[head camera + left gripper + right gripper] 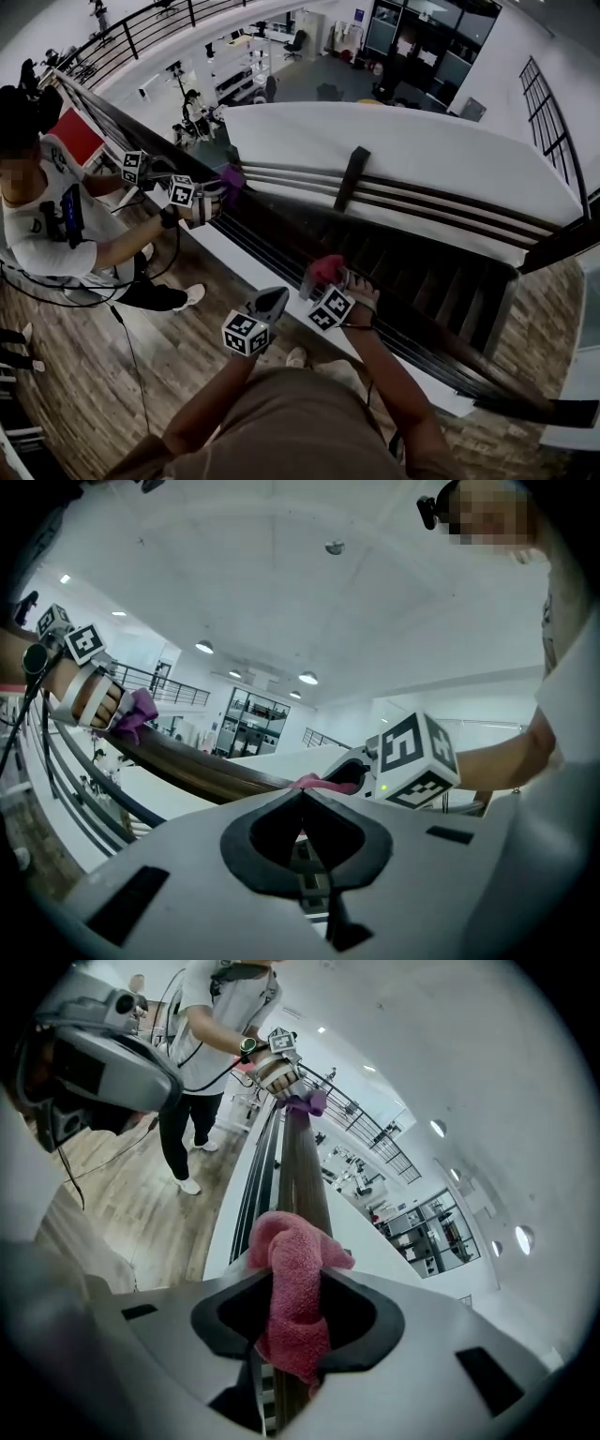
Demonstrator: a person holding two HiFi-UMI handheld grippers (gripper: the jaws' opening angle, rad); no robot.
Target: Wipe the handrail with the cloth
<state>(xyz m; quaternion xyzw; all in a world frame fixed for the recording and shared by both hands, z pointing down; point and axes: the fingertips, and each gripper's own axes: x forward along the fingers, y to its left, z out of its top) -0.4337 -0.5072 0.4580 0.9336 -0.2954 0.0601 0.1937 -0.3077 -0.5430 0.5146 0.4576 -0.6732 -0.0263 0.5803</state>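
The dark wooden handrail (277,223) runs from the far upper left down toward the lower right, above a plank floor (94,375). It looks stiff, smooth and glossy, so a cloth should slide along it easily. On its left stretch a second person (37,216) in a white T-shirt presses a purple cloth (231,176) onto the rail with tongs of their own. Nearer, the left tongs (302,796) are fully closed, tip against tip, with nothing pinched between them. They hover close to the rail on the wearer's side, just beside the right tongs, and no view shows them touching the wood. To the right of them the right tongs (296,1297) are clamped on the pink cloth (291,1251) – a soft, light terry rag, bunched into a thick fold that bulges out in front of the jaws and hangs a little below them. The jaws stand only as far apart as that wad forces them. The cloth sits on top of the handrail, which leads straight away from the jaws toward the purple cloth farther along. Being limp and compressible, the rag will likely drape and mould to the rounded top of the rail under light pressure, but it could also roll up or pull out if gripped by a thin edge – so a hold on the bunched middle, as here, seems the sound place, with plenty of loose terry left in front to meet the wood.
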